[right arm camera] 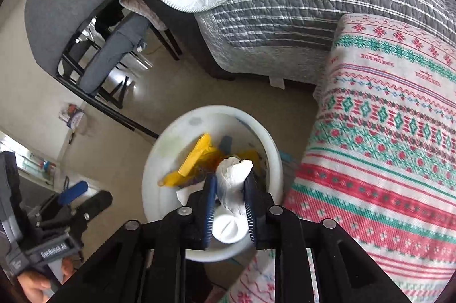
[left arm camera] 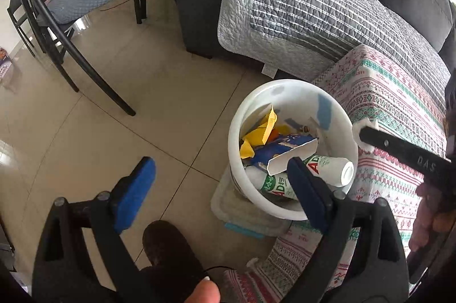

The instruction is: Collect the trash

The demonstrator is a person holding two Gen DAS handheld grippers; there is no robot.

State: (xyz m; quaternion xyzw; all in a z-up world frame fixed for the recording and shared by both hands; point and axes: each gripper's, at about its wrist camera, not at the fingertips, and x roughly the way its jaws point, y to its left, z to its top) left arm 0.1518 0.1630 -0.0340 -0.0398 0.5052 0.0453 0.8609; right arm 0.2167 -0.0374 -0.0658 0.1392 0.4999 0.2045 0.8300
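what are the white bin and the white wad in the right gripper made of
White bin: likely plastic, with a smooth, thick moulded rim and a dull sheen. White wad: apparently tissue or paper towel, matte, crumpled and creased between the right gripper pads.

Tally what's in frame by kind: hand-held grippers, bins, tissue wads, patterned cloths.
Hand-held grippers: 2 (left hand-held gripper, right hand-held gripper)
White bin: 1
Tissue wad: 1
Patterned cloth: 1
Total: 5
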